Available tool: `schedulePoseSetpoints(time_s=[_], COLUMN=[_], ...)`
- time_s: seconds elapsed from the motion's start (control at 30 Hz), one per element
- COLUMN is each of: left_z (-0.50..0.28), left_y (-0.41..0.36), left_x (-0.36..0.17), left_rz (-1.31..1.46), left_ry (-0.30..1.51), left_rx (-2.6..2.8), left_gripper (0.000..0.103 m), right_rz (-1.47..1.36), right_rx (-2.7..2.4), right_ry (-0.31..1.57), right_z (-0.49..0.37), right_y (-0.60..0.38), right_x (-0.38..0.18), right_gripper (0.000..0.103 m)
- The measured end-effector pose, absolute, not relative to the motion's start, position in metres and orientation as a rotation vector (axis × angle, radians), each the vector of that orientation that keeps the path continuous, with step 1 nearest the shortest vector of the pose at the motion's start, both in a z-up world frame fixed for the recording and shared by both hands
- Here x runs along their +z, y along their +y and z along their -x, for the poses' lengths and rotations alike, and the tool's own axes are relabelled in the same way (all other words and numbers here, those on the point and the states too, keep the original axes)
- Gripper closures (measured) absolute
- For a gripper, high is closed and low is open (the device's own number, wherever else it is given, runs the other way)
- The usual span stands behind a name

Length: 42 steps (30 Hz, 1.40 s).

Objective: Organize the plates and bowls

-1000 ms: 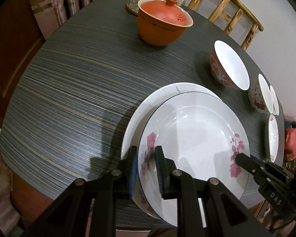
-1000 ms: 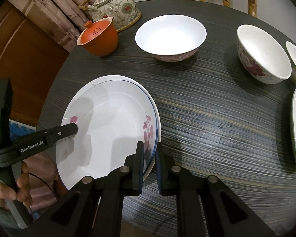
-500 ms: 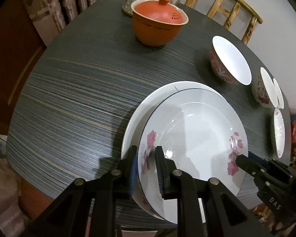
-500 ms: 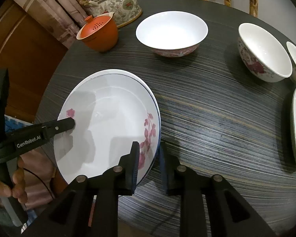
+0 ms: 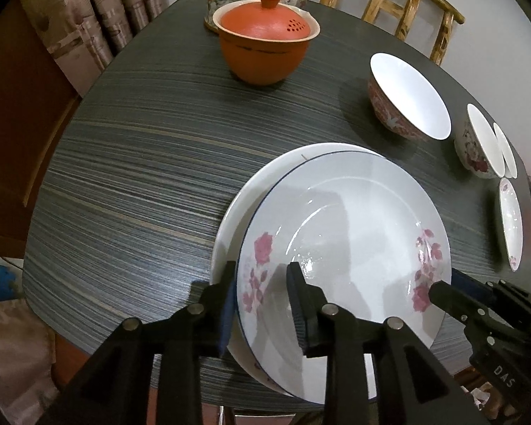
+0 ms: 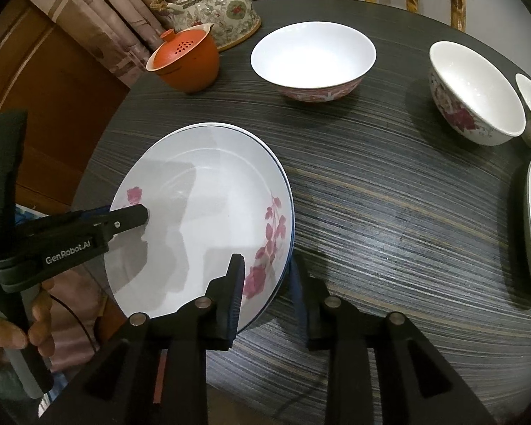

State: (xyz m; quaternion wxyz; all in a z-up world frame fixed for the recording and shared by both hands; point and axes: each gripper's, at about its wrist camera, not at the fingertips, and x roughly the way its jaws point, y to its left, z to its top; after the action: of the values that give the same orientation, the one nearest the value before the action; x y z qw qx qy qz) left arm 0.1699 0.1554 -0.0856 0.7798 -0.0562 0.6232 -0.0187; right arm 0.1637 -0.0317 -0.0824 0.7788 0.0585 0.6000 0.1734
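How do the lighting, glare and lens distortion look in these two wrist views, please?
Left wrist view: dim indoor light, a small glare patch in the top plate, the hand-held gripper's shadow across it, and the table edge bowed by the fisheye. Right wrist view: sharp overall, soft gripper shadows inside the top plate, a dark vignette in the corners, and the bowl evenly lit.

"GenRobot.AI" in white on the black body of the left claw (image 6: pixel 129 217), seen from the right wrist. "DAS" in white on the right claw (image 5: pixel 442 292) body, seen from the left wrist.
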Motion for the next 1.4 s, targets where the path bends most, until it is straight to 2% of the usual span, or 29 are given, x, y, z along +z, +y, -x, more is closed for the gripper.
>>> schedulePoseSetpoints(time_s=[0.3, 0.7, 0.8, 1.03, 1.17, 1.4], left_z=[-0.173, -0.176, -0.176, -0.173, -0.166, -0.160], left_y=[0.143, 0.132, 0.128, 0.120, 0.114, 0.071], left_x=[-0.084, -0.080, -0.075, -0.065, -0.045, -0.015], left_rz=[0.059, -0.030, -0.079, -0.098, -0.074, 0.020], left_ry=[1.359, 1.360, 1.332, 1.300, 1.216, 1.133], left_rx=[-0.031, 0.003, 0.032, 0.032, 0.057, -0.043], left_gripper=[0.064, 0.061, 0.054, 0.053, 0.053, 0.053], right_rz=[-0.146, -0.156, -0.153, -0.164, -0.157, -0.188], right_rx=[0.391, 0.421, 0.424, 0.419, 0.402, 0.360], right_ry=[1.299, 1.295, 1.291, 1.287, 1.270, 1.225], right_z=[-0.157, -0.151, -0.149, -0.146, -0.144, -0.140], right_y=[-0.037, -0.040, -0.040, -0.047, -0.056, -0.095], right_x=[-0.080, -0.076, -0.075, -0.072, -0.069, -0.057], right_gripper=[0.077, 0.076, 0.076, 0.075, 0.075, 0.075])
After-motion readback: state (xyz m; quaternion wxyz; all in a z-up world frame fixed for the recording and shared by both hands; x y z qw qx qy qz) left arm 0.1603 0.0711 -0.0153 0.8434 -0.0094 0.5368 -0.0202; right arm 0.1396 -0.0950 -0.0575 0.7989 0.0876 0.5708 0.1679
